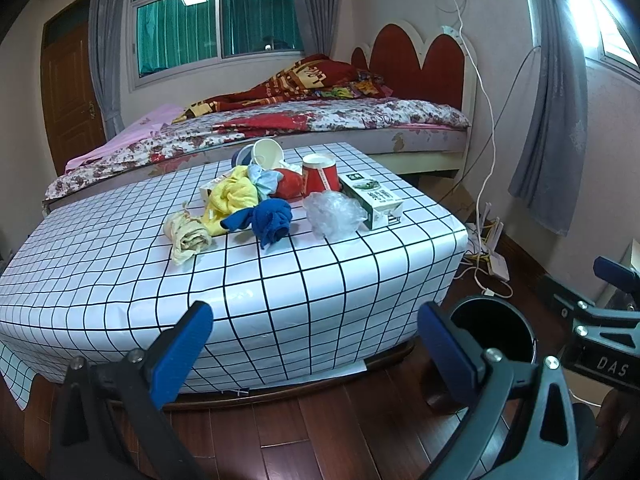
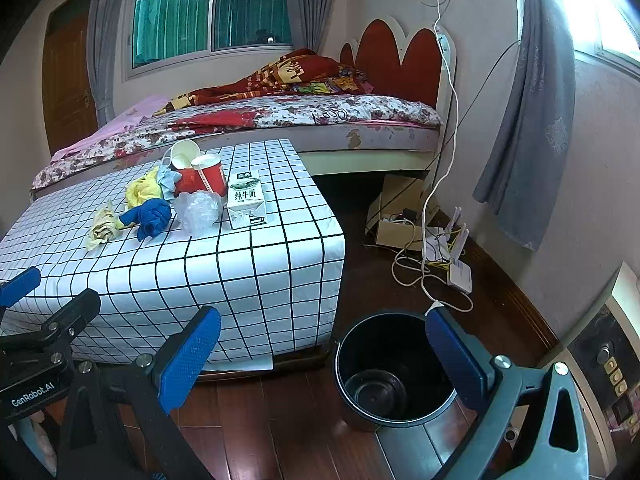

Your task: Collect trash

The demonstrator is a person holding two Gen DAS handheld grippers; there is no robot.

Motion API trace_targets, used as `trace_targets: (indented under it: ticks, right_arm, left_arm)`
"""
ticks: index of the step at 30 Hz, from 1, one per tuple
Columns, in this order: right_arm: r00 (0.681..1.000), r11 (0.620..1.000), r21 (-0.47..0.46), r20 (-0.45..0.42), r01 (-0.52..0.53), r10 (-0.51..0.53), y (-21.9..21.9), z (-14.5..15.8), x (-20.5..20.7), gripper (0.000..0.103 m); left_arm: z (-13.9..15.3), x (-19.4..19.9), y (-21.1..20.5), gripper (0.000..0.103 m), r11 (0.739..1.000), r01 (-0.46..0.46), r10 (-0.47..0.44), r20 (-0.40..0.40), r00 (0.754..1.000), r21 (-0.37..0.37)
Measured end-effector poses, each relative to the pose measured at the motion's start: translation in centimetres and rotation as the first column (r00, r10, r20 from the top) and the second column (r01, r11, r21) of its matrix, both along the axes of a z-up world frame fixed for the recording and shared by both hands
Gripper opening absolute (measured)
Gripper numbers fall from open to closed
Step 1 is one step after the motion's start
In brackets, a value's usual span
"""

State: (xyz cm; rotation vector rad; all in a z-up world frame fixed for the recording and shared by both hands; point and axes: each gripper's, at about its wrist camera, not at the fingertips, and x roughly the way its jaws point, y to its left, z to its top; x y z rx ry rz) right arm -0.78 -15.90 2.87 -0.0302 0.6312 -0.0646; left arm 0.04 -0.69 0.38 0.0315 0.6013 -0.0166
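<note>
A pile of trash lies on the table with the white checked cloth [image 1: 280, 280] [image 2: 240, 272]: a milk carton [image 1: 374, 200] [image 2: 246, 198], crumpled clear plastic [image 1: 334, 212] [image 2: 198, 210], a red paper cup [image 1: 320, 174] [image 2: 210, 174], a white paper cup [image 1: 267, 153] [image 2: 185, 154], a blue cloth [image 1: 266, 220] [image 2: 150, 216], a yellow cloth [image 1: 232, 196] [image 2: 142, 190] and a beige crumpled wrapper [image 1: 188, 236] [image 2: 102, 230]. A black bin [image 2: 390, 368] [image 1: 496, 328] stands on the floor right of the table. My left gripper [image 1: 314, 344] and right gripper [image 2: 322, 354] both hang open and empty, short of the table.
A bed [image 1: 320, 120] with floral bedding runs behind the table. Cables, a router [image 2: 460, 272] and a cardboard box [image 2: 396, 216] lie on the floor by the right wall. Curtains [image 2: 520, 120] hang at the right. The floor is dark wood.
</note>
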Motion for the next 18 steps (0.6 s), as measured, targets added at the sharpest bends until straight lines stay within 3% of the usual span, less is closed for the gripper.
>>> trace_targets:
  ticks: [18]
  right_arm:
    - [1.000, 1.000, 0.000, -0.002, 0.000, 0.000, 0.06, -0.13, 0.00, 0.103]
  left_arm:
    - [-0.07, -0.55, -0.37, 0.102, 1.000, 0.000, 0.000, 0.004, 1.000, -0.003]
